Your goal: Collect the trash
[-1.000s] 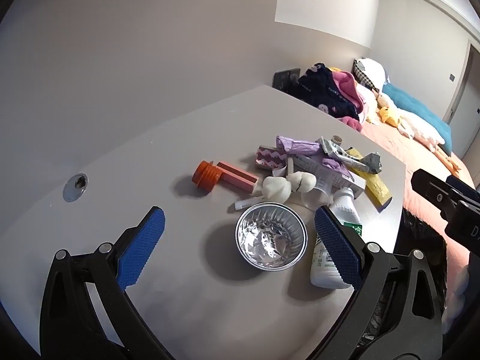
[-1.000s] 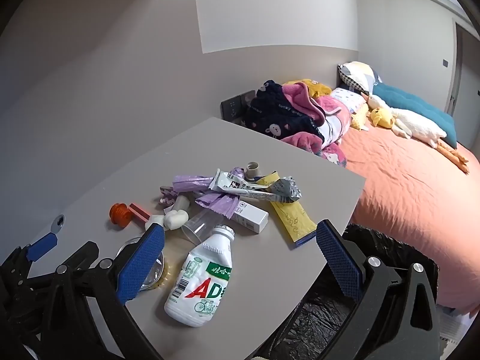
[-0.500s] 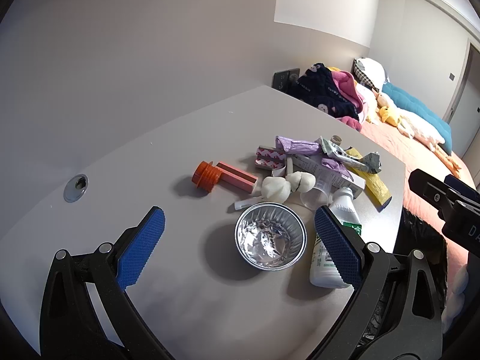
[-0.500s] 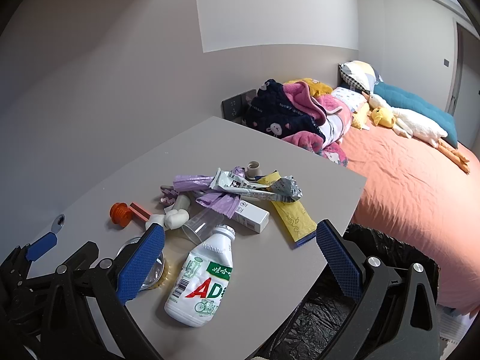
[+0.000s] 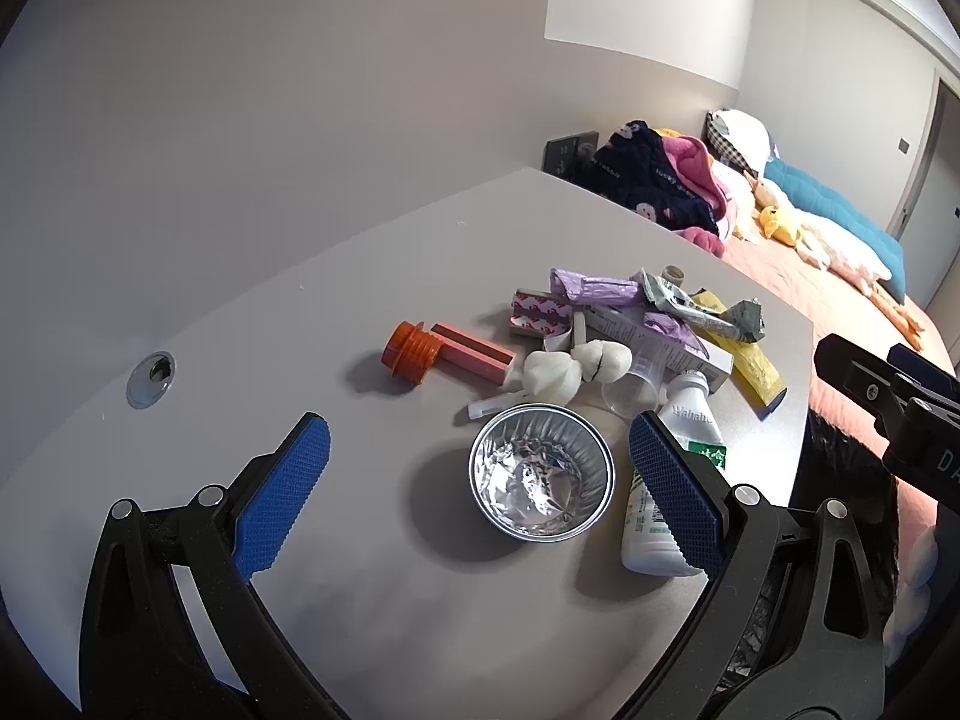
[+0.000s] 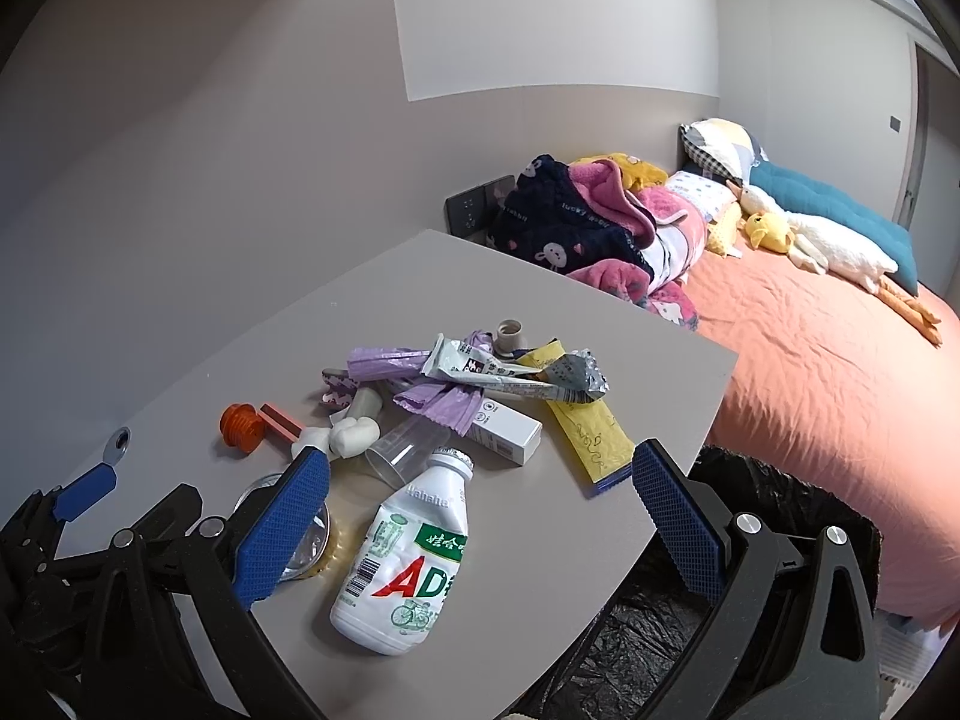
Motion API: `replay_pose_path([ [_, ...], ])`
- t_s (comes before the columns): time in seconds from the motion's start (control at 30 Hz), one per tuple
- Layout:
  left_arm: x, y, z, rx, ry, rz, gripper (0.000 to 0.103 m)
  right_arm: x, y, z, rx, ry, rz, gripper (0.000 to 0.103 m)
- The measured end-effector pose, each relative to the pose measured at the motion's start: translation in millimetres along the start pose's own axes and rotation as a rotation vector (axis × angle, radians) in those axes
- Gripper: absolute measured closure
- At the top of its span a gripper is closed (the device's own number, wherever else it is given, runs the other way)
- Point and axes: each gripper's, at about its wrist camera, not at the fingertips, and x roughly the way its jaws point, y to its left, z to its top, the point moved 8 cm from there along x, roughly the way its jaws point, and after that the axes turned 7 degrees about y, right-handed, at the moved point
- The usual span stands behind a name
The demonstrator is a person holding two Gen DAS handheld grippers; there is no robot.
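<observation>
A pile of trash lies on the grey table (image 5: 336, 312). A foil cup (image 5: 542, 480) stands nearest, between the fingers of my open left gripper (image 5: 480, 492) but lower down, untouched. A white AD milk bottle (image 6: 408, 558) lies on its side in front of my open right gripper (image 6: 480, 528). Behind them are an orange cap (image 5: 411, 351), a pink stick (image 5: 474, 353), white wads (image 5: 552, 375), a clear cup (image 6: 408, 453), a white box (image 6: 504, 429), purple film (image 6: 384, 360), a crumpled tube (image 6: 510, 375) and a yellow packet (image 6: 591, 438). Both grippers hold nothing.
A bin lined with a black bag (image 6: 654, 630) stands below the table's right edge. Beyond it is a bed with an orange sheet (image 6: 810, 372), heaped clothes (image 6: 576, 222) and soft toys. A cable hole (image 5: 150, 370) sits at the table's left. The wall runs behind.
Both views have shifted only slightly; the trash lies as before and both grippers stay open.
</observation>
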Motion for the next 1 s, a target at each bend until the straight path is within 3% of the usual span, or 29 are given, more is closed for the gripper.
replay_pose_path([
  [1.0,7.5,-0.7,-2.4,0.006,0.01,0.004,0.007,10.3,2.7,-6.1,0.001,0.016,0.004,0.003],
])
